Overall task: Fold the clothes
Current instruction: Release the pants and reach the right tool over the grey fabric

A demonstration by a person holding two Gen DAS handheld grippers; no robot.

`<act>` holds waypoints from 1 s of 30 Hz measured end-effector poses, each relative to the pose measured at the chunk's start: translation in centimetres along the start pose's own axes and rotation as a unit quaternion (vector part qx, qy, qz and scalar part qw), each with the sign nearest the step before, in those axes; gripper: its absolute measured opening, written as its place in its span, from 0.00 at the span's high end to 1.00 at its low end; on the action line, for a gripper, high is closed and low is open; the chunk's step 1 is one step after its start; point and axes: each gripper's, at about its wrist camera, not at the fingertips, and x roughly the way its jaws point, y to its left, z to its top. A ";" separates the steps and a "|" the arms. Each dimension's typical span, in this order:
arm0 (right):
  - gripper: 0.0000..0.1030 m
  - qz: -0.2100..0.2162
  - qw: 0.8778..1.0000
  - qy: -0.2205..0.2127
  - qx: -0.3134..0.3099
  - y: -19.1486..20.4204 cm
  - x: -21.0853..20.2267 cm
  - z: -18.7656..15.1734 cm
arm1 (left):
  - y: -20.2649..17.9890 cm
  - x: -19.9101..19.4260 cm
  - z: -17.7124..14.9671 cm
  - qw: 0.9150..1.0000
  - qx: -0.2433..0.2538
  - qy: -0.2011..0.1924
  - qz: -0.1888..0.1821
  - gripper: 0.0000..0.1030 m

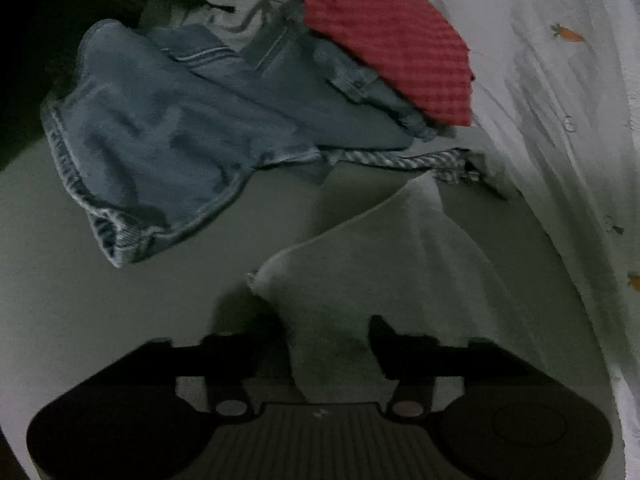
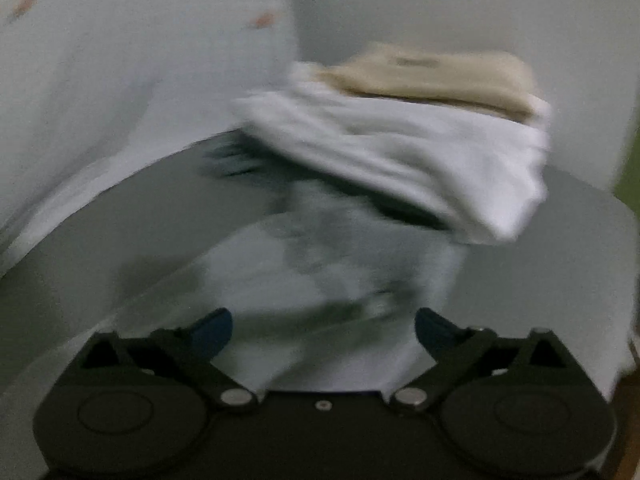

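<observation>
In the left wrist view a white cloth (image 1: 372, 264) lies on the grey table (image 1: 80, 312). One corner of it points away and its near end runs between the fingers of my left gripper (image 1: 330, 340), which stand apart around it. My right gripper (image 2: 324, 328) is wide open just above a pale, blurred garment with grey marks (image 2: 332, 264). Nothing is clamped between its blue-padded fingertips (image 2: 216, 326).
A heap lies beyond the left gripper: a denim garment (image 1: 168, 140), a red striped cloth (image 1: 392, 48) and a thin blue-and-white striped piece (image 1: 400, 160). White fabric with a carrot print (image 1: 560, 120) fills the right side. Ahead of the right gripper sits a folded white and beige stack (image 2: 420, 136).
</observation>
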 end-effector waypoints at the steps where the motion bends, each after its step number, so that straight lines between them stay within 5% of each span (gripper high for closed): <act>1: 0.00 0.014 1.000 0.003 -0.018 1.4 0.1 -0.6 | -0.2 0.0 -0.1 1.000 0.003 0.000 0.000 0.36; 5: 0.00 0.070 0.993 0.017 -0.089 7.0 0.5 -3.1 | -0.8 0.4 -0.3 1.000 0.014 -0.008 -0.010 0.37; 8: 0.00 0.111 0.983 0.027 -0.142 11.2 0.8 -4.9 | -0.7 0.6 -0.5 1.000 0.007 -0.013 -0.024 0.67; 9: 0.00 0.125 0.979 0.031 -0.160 12.6 0.8 -5.5 | -0.6 0.7 -0.4 0.999 0.004 -0.013 -0.031 0.93; 14: 0.00 0.152 0.962 0.025 -0.227 16.2 1.1 -7.3 | -0.1 0.5 0.1 0.996 -0.029 -0.017 -0.087 0.93; 18: 0.00 0.160 0.961 0.022 -0.226 16.2 1.1 -7.2 | -3.3 -0.4 0.3 0.988 0.020 -0.008 -0.153 0.93; 22: 0.00 0.166 0.959 0.017 -0.230 15.9 0.5 -7.7 | -9.2 -0.3 -2.2 0.963 0.127 0.059 -0.228 0.92; 26: 0.00 0.166 0.958 0.020 -0.232 16.4 0.9 -7.8 | -14.4 1.4 -6.9 0.924 0.277 0.148 -0.219 0.87; 28: 0.00 0.166 0.958 0.026 -0.233 16.5 0.8 -7.7 | -15.5 1.7 -8.4 0.915 0.312 0.158 -0.200 0.81; 30: 0.00 0.167 0.956 0.040 -0.236 16.6 0.7 -7.4 | -15.5 1.4 -8.3 0.916 0.300 0.161 -0.214 0.71</act>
